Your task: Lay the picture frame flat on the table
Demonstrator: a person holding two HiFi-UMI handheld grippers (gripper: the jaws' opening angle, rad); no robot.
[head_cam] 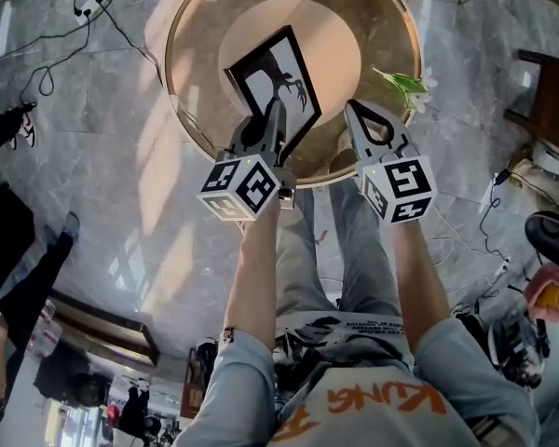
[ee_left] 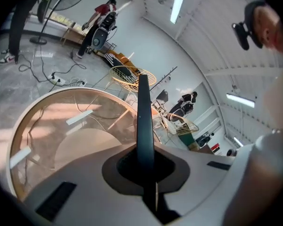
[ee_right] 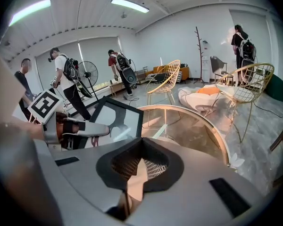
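Note:
A black picture frame with a white print of a dark tree stands tilted over the round glass table. My left gripper is shut on the frame's near lower edge. In the left gripper view the frame shows edge-on as a dark bar rising from between the jaws of the left gripper. My right gripper hangs just right of the frame, shut with nothing in it. The right gripper view shows its shut tips, with the frame and the left gripper at the left.
A pale round base shows through the glass top. A green sprig with a white flower lies by the table's right rim. Cables trail on the marble floor. Wire chairs and several people stand further off.

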